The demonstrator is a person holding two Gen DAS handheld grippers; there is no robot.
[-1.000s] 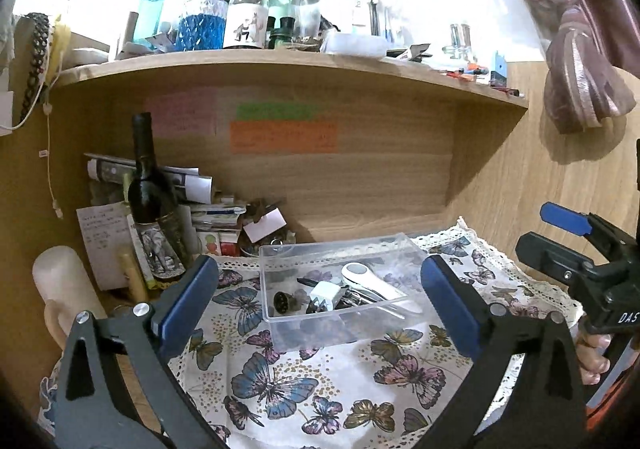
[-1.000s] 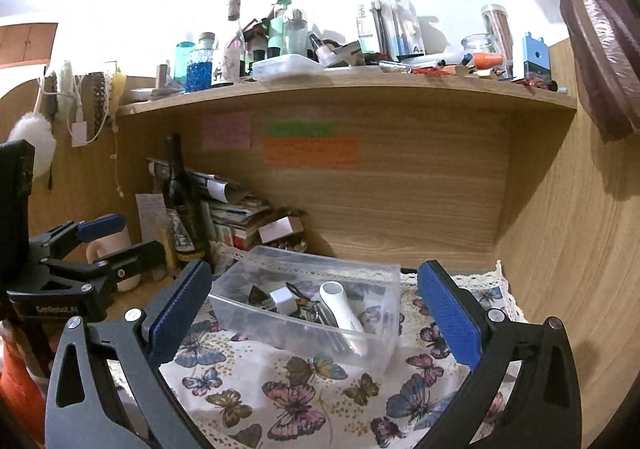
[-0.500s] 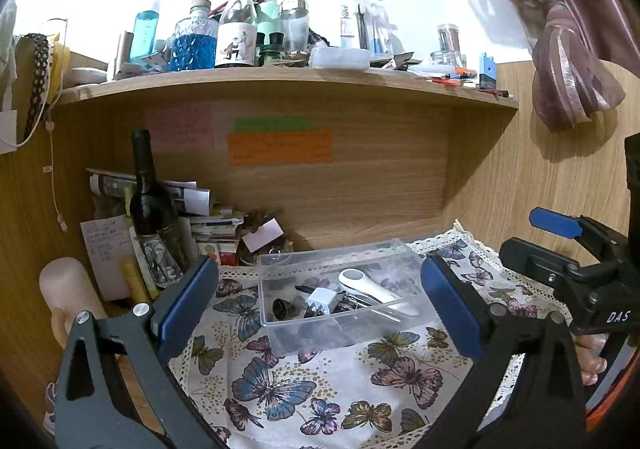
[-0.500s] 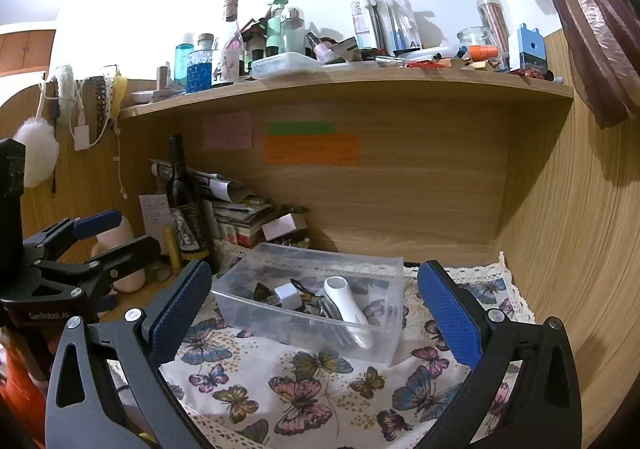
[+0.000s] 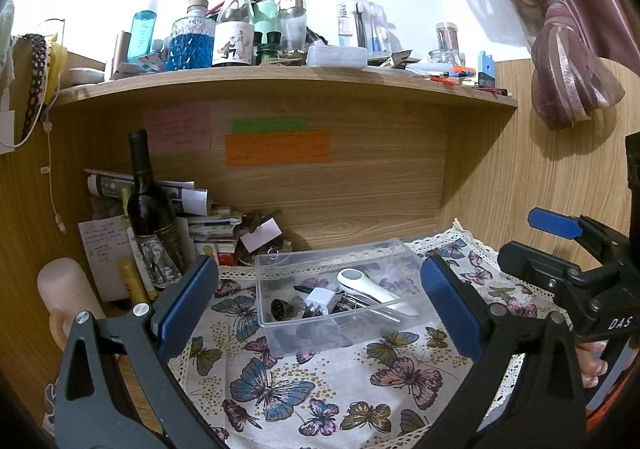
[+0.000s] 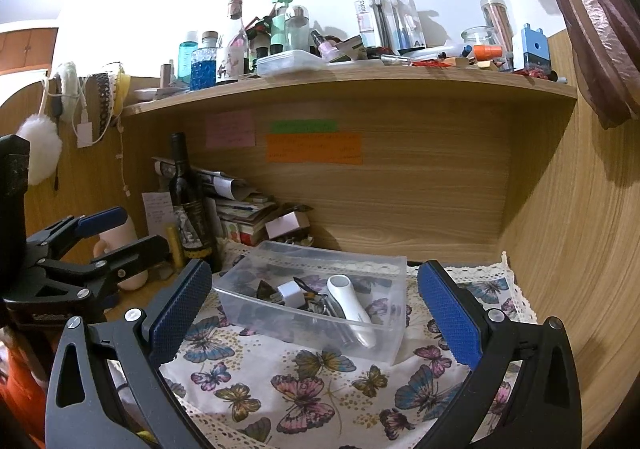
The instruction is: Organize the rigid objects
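Note:
A clear plastic box [image 5: 360, 333] [image 6: 384, 341] sits on the butterfly-print cloth [image 5: 304, 401] [image 6: 304, 393] inside the wooden niche. In it lie a white handheld device [image 5: 372, 291] [image 6: 350, 309], a white plug adapter [image 5: 321, 300] [image 6: 291, 293] and several small dark items. My left gripper [image 5: 318, 309] stands open in front of the box with nothing between its fingers. My right gripper [image 6: 312, 309] is open too, held back from the box. Each gripper shows at the edge of the other's view: the right gripper [image 5: 552, 245] and the left gripper [image 6: 116, 233].
A dark wine bottle [image 5: 150, 213] [image 6: 188, 201], rolled papers and small boxes crowd the niche's back left. A pale pink mug [image 5: 68, 297] stands at the left. The shelf [image 5: 280, 79] [image 6: 352, 79] above is packed with bottles and jars. Wooden walls close the right side; a curtain [image 5: 568, 61] hangs there.
Both grippers have drawn back and tilted up a little, so the box sits lower and farther in both views. Nothing was taken hold of; both stay open.

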